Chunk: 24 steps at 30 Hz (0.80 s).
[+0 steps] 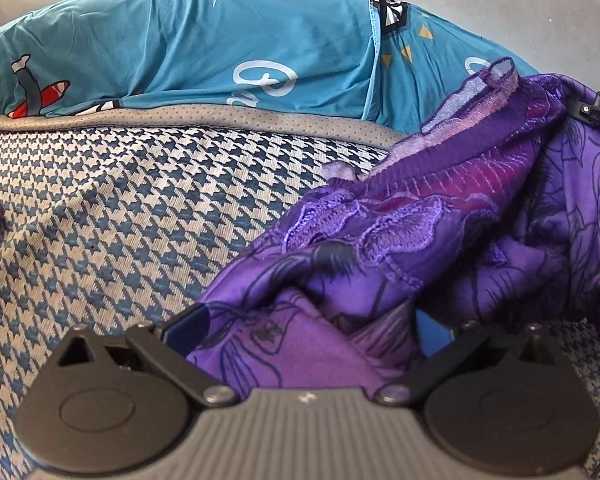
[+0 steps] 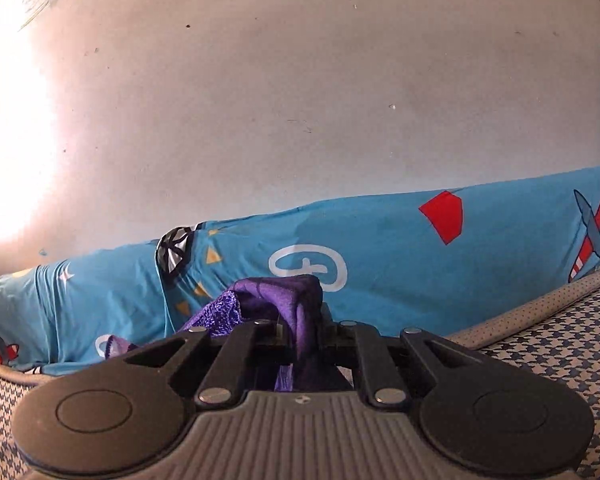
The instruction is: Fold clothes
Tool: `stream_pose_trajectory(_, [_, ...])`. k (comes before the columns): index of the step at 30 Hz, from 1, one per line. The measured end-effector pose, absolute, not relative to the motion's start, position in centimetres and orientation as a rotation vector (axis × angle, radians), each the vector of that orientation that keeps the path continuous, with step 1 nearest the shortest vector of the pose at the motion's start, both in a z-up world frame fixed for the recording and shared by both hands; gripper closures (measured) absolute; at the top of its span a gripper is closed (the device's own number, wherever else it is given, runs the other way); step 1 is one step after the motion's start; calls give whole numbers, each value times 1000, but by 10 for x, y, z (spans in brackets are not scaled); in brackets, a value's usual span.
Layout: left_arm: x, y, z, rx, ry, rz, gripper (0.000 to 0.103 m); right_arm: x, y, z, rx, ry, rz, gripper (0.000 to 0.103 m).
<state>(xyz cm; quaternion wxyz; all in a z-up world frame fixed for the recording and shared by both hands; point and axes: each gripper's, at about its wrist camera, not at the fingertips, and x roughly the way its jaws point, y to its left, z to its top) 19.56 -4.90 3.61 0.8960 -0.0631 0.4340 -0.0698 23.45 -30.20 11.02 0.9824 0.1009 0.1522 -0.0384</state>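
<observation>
1. Pale, scuffed plaster wall (image 2: 300, 100): fills the upper two thirds of the right wrist view; a washed-out glare covers its left edge.
2. Blue-and-white houndstooth woven bed cover (image 1: 120, 208): takes the left and centre of the left wrist view; in the right wrist view it shows only in the lower corners.
3. Long turquoise printed bolster cushion (image 1: 180, 48), with white stars, white script and red-striped aeroplanes: runs across the top of the left wrist view, along the far edge of the bed cover, against the wall.
4. Purple garment (image 1: 440, 216), floral print with lace trim: a crumpled heap in the right half of the left wrist view, resting on the bed cover. One part is lifted toward the upper right.
5. Left gripper (image 1: 312, 332), black fingers on a grey ribbed body: lower centre of the left wrist view. Jaws stand wide; a fold of the purple garment lies between them. Whether the pads press it, I cannot tell.
6. Right gripper (image 2: 300, 336): lower centre of the right wrist view. Jaws narrow, pinched on a bunched fold of the purple garment, which pokes up in front of the bolster.
</observation>
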Motion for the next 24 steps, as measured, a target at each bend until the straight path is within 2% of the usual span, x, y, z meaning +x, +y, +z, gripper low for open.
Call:
stream_pose_trajectory(13, [236, -66, 23, -49, 836, -40, 0, 252, -300, 120, 279, 222, -29, 93])
stream_pose_trajectory(16, [250, -70, 17, 25, 823, 47, 0, 265, -298, 117, 261, 231, -29, 88])
stream_pose_trajectory(17, [255, -71, 14, 44, 825, 74, 0, 271, -296, 113, 242, 260, -36, 85])
stream_pose_trajectory(19, [261, -64, 8, -5, 851, 89, 0, 280, -294, 104, 196, 333, -67, 59])
stream_pose_trajectory(20, [261, -59, 7, -43, 860, 75, 0, 283, -294, 100, 176, 363, -84, 53])
stream_pose_trajectory(21, [261, -55, 8, -75, 859, 61, 0, 283, -296, 98, 163, 377, -97, 42])
stream_pose_trajectory(22, [260, -52, 10, -98, 849, 50, 0, 283, -298, 98, 151, 386, -109, 36])
stream_pose_trajectory(24, [255, -47, 18, -130, 814, 40, 0, 283, -303, 96, 128, 404, -133, 32])
